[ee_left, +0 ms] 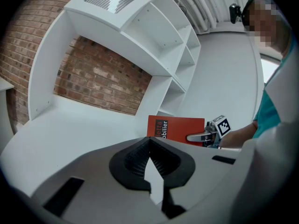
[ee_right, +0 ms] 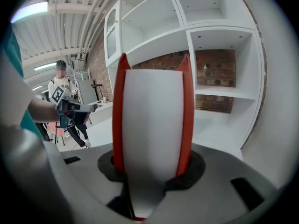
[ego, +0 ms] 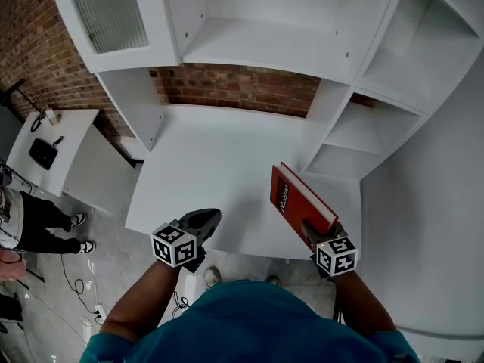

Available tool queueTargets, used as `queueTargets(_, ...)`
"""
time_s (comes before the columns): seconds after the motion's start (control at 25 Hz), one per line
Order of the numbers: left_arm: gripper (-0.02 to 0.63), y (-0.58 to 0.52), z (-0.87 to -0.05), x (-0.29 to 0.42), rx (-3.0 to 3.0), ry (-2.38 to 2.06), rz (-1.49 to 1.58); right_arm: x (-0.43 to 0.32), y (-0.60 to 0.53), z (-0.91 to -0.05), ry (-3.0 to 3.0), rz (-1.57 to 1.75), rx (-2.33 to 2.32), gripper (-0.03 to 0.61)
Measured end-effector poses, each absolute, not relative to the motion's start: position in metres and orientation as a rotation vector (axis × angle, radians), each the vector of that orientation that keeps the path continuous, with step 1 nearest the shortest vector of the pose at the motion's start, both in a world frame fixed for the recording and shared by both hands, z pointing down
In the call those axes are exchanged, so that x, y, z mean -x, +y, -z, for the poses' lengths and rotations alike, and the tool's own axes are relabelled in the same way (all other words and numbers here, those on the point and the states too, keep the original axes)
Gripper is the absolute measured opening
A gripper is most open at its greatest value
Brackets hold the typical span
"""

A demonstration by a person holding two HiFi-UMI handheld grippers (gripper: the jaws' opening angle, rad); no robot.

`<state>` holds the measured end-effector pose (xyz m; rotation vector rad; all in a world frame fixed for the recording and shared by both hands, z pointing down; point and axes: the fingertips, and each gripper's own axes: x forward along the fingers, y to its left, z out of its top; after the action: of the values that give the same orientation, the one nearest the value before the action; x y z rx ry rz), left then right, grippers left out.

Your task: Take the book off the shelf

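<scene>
A red book [ego: 300, 197] with white print on its cover stands on edge over the right part of the white desk top [ego: 204, 172], clear of the shelves. My right gripper [ego: 311, 234] is shut on its near end. In the right gripper view the book [ee_right: 152, 111] rises upright between the jaws, its white page edge facing me between the red covers. My left gripper [ego: 211, 218] hovers at the desk's front edge, left of the book, shut on nothing. In the left gripper view its pads [ee_left: 161, 160] meet at the tip, and beyond them are the book [ee_left: 175, 128] and the right gripper [ee_left: 202, 136].
A white shelf unit [ego: 393, 74] with bare compartments wraps the desk at the back and right, with a brick wall [ego: 234, 88] behind. A glass-fronted cabinet door [ego: 110, 10] is at the upper left. A side table [ego: 53, 146] and a standing person [ego: 30, 221] are at the left.
</scene>
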<state>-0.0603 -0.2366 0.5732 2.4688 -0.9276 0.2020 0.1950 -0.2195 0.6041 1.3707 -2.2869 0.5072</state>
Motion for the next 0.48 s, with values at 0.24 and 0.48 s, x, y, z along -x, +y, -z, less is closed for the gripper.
queueTargets(0.24, 0.011, -0.2359, -0.5718, 0.0607, -2.475, -0.922, -0.207, -0.1938, -0.2185, -0.6037, -2.286, -0.508, -1.369, 0.175)
queueTargets(0.48, 0.011, -0.236, -0.5705, 0.062, -2.477, -0.923, -0.207, -0.1942, -0.2188, -0.6024, -2.285, -0.509, -1.369, 0.175)
